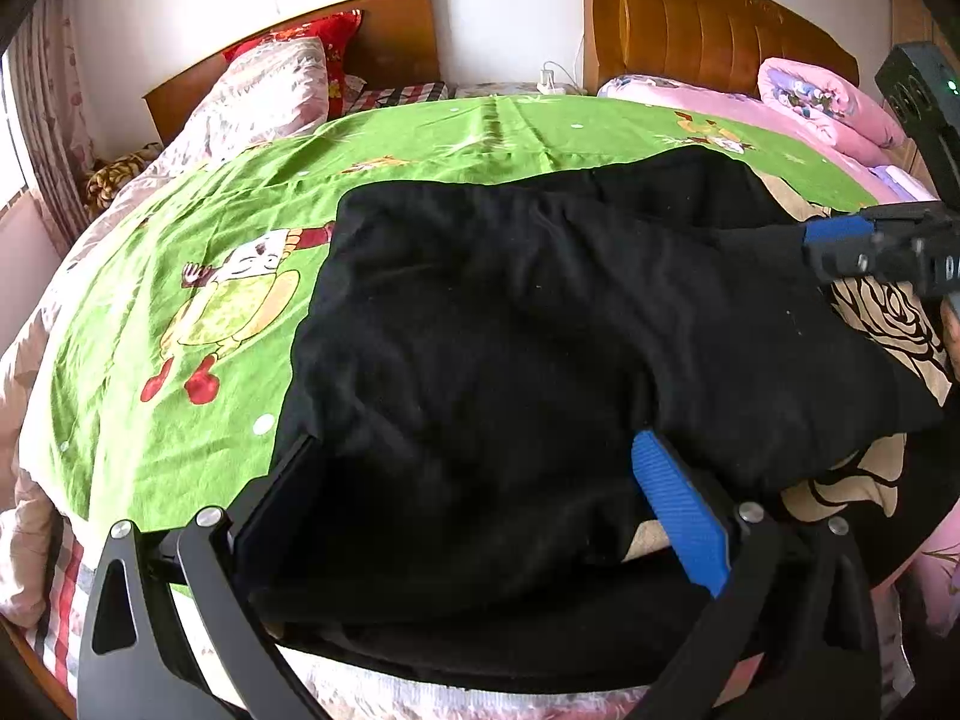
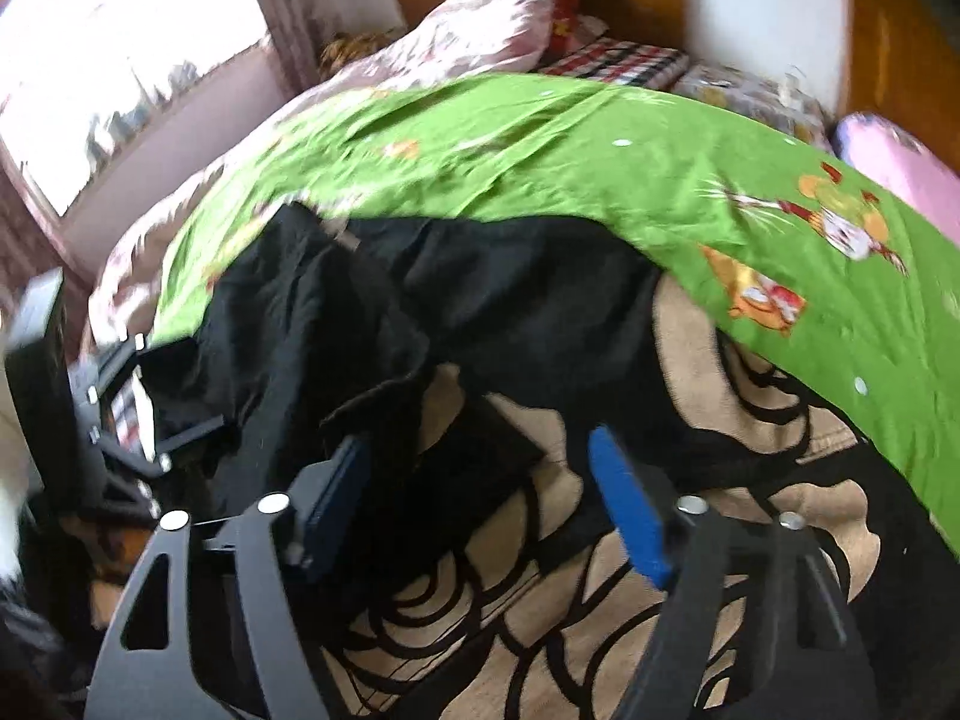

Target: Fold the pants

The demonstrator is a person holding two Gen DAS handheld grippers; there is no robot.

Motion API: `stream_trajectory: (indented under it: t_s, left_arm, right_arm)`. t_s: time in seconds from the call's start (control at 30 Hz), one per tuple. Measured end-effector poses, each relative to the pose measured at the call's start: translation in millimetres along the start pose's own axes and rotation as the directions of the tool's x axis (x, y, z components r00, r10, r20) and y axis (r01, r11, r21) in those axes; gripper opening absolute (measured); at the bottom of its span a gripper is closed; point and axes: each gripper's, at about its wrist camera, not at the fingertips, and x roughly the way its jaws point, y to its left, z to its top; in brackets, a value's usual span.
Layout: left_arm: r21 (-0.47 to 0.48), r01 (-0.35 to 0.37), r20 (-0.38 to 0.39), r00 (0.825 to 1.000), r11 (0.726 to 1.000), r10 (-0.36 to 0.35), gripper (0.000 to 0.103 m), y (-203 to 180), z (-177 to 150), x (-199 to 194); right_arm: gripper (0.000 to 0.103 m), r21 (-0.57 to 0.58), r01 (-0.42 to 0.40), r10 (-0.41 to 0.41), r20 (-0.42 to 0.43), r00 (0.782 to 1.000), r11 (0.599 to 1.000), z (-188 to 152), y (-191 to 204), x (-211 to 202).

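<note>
The black pants [image 1: 540, 330] lie crumpled on a green cartoon bedsheet [image 1: 210, 240], partly over a beige blanket with black rose outlines [image 2: 540, 600]. My left gripper [image 1: 474, 444] stands open and wide at the near edge of the pants, with black cloth lying loose between its fingers. My right gripper [image 2: 480, 438] is open at the pants' other end [image 2: 360, 312]. A dark flap of cloth lies between its blue pads [image 2: 630, 516], and neither pad presses on it. In the left wrist view the right gripper [image 1: 822, 246] enters from the right edge.
Wooden headboards [image 1: 708, 30] stand at the back wall. A floral quilt and a red pillow [image 1: 324, 48] are piled at the far left, and a pink quilt [image 1: 828, 102] lies at the far right. A bright window [image 2: 120, 78] is on the left.
</note>
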Motion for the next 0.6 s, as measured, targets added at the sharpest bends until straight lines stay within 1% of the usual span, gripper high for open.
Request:
stream_trajectory:
  t_s: [0.03, 0.1, 0.13, 0.17, 0.2, 0.23, 0.27, 0.33, 0.4, 0.47, 0.53, 0.6]
  left_arm:
    - [-0.001, 0.000, 0.000, 1.000, 1.000, 0.000, 0.102, 0, 0, 0]
    - [-0.001, -0.001, 0.000, 1.000, 1.000, 0.001, 0.102, 0, 0, 0]
    - [-0.001, -0.001, 0.000, 1.000, 1.000, 0.001, 0.102, 0, 0, 0]
    - [-0.001, 0.001, 0.000, 1.000, 1.000, -0.001, 0.102, 0, 0, 0]
    - [-0.003, 0.002, 0.000, 1.000, 1.000, -0.002, 0.102, 0, 0, 0]
    - [-0.005, 0.004, 0.001, 1.000, 1.000, -0.004, 0.102, 1, 0, 0]
    - [-0.006, 0.004, 0.002, 1.000, 1.000, -0.004, 0.102, 1, 0, 0]
    - [-0.007, 0.006, 0.004, 1.000, 1.000, -0.006, 0.102, 1, -1, 0]
    - [-0.007, 0.007, 0.005, 1.000, 1.000, -0.007, 0.102, 1, -1, -1]
    - [-0.006, 0.003, 0.005, 1.000, 1.000, -0.003, 0.102, 1, -1, -1]
    - [-0.007, 0.000, 0.004, 1.000, 1.000, 0.000, 0.102, 1, -1, 0]
    - [-0.008, -0.002, 0.005, 1.000, 1.000, 0.002, 0.102, 1, -1, 0]
  right_arm:
    - [0.066, -0.019, 0.008, -0.008, -0.009, 1.000, 1.000, 0, 3, 3]
    - [0.065, -0.054, 0.018, -0.020, -0.038, 0.999, 0.998, 3, 11, 13]
    - [0.063, -0.065, 0.020, -0.023, -0.048, 0.999, 0.998, 3, 13, 18]
    - [0.057, -0.081, 0.033, -0.036, -0.038, 0.999, 0.996, 3, 17, 19]
    - [0.038, -0.092, 0.020, -0.023, -0.038, 0.999, 0.996, 1, 21, 20]
    - [0.013, -0.102, 0.003, -0.007, -0.041, 0.999, 0.995, 1, 26, 18]
    - [0.008, -0.129, 0.031, -0.034, -0.025, 0.999, 0.991, -1, 34, 14]
    - [0.006, -0.174, 0.095, -0.096, 0.003, 0.995, 0.980, -5, 43, 8]
    - [0.006, -0.175, 0.121, -0.115, 0.043, 0.992, 0.977, -2, 44, -4]
    - [0.006, -0.179, 0.173, -0.159, 0.088, 0.983, 0.969, 6, 40, -16]
    - [0.006, -0.170, 0.185, -0.171, 0.097, 0.981, 0.968, 14, 33, -21]
    - [0.005, -0.173, 0.203, -0.192, 0.078, 0.978, 0.964, 19, 24, -14]
